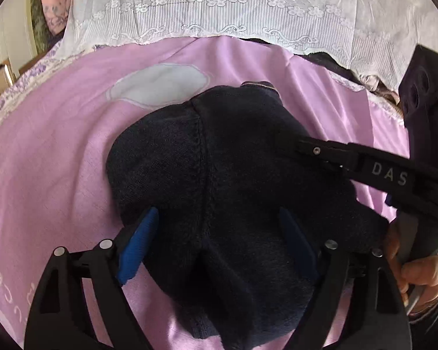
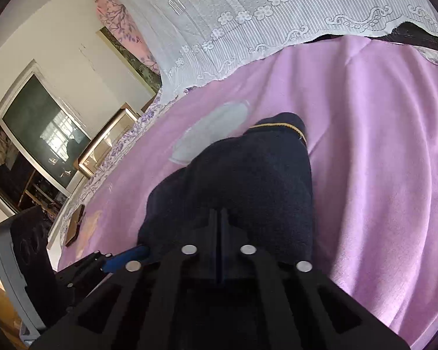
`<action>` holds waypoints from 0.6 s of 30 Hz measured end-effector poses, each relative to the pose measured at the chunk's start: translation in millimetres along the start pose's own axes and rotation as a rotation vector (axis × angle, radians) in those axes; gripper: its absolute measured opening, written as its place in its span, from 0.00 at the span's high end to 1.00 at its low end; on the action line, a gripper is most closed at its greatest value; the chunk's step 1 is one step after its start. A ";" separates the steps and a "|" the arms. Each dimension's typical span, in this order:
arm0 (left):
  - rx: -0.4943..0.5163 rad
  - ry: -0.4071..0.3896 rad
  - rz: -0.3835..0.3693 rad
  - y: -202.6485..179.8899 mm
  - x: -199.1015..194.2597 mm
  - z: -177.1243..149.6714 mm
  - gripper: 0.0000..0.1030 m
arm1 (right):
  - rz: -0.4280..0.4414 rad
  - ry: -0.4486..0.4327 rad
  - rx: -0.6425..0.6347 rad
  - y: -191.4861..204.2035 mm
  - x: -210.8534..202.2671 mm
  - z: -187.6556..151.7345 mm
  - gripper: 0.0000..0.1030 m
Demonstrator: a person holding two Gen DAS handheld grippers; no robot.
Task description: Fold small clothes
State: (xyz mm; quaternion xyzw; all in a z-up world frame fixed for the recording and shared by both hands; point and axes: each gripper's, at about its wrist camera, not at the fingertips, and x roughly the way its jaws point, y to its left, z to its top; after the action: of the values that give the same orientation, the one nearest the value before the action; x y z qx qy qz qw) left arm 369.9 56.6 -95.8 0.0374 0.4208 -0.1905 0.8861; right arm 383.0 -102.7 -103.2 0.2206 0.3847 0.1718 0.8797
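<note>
Navy garment lay bunched mid-bed on lilac sheet, between both claws.
L to R: left gripper was spread wide w/ blue pads either side of the near cloth, not pressing it; right gripper was pressed together, tips down on the dark knit, can't tell if any fabric was caught. Garment looked soft, thick, fleecy, prob. light & floppy, so it should sag and slide on the smooth sheet; best hold prob. a hem or the far edge w/ the thin gold trim. Pale oval patch sat far-left of it; white lace cover w/ flower pattern beyond.
</note>
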 end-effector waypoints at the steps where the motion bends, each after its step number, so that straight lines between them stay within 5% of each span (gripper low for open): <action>1: 0.007 -0.008 0.024 -2.5 0.1 -1.3 0.16 | 0.019 0.007 0.012 -3.2 0.3 -0.2 1.00; 18: -0.075 -0.063 0.041 15.2 -3.3 -10.3 0.04 | -0.014 -0.157 -0.081 21.6 -64.7 -36.6 0.92</action>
State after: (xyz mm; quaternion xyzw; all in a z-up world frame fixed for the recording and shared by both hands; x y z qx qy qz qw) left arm 366.0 74.0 -101.4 0.0069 0.3987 -0.1577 0.9034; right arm 310.9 -105.6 -75.2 0.1948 0.3089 0.1633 0.9165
